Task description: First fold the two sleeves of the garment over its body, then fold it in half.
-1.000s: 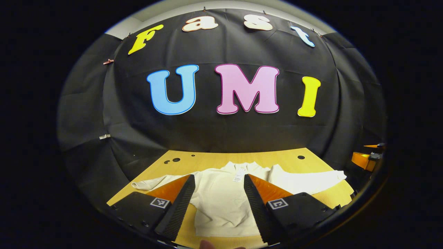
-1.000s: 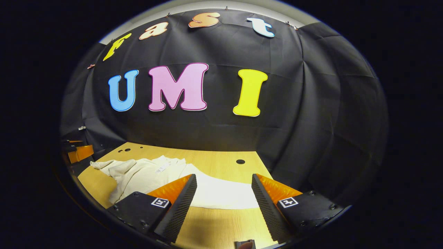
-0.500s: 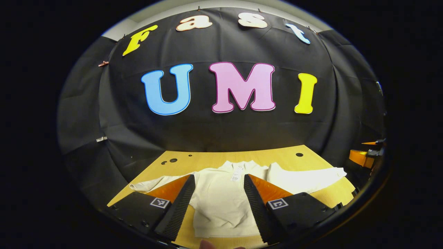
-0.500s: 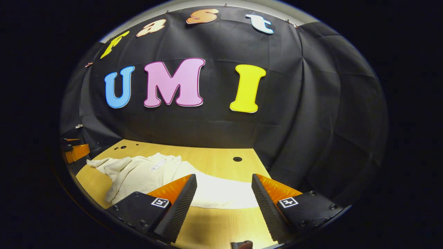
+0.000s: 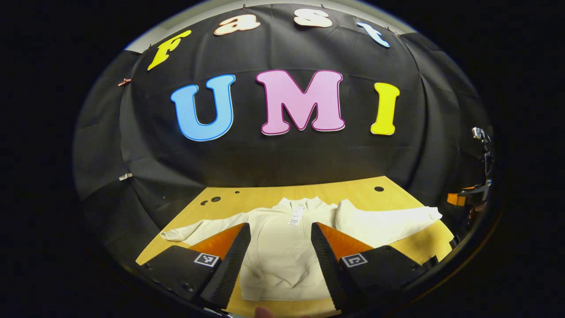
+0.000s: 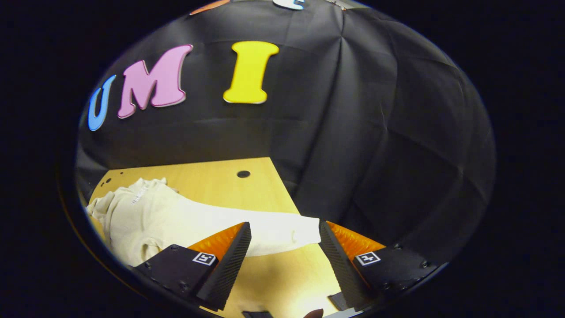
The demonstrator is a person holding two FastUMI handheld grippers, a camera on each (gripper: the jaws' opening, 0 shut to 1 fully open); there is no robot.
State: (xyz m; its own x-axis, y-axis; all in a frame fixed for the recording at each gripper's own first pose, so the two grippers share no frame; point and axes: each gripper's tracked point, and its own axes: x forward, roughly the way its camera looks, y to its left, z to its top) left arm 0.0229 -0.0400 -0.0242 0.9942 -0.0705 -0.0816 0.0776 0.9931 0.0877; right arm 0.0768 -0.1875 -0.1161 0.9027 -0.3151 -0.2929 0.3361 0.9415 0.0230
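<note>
Left tool released | right tool released (over sleeve) | garment flat, table

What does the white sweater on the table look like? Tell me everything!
The sweater is cream-white and looks soft and knitted. It lies flat on the wooden table, front up, collar toward the wall, with a small tag at the neck. Both long sleeves stretch out sideways, not folded yet. The right sleeve's cuff lies between the open right gripper's fingers. Nothing grips it.
</note>
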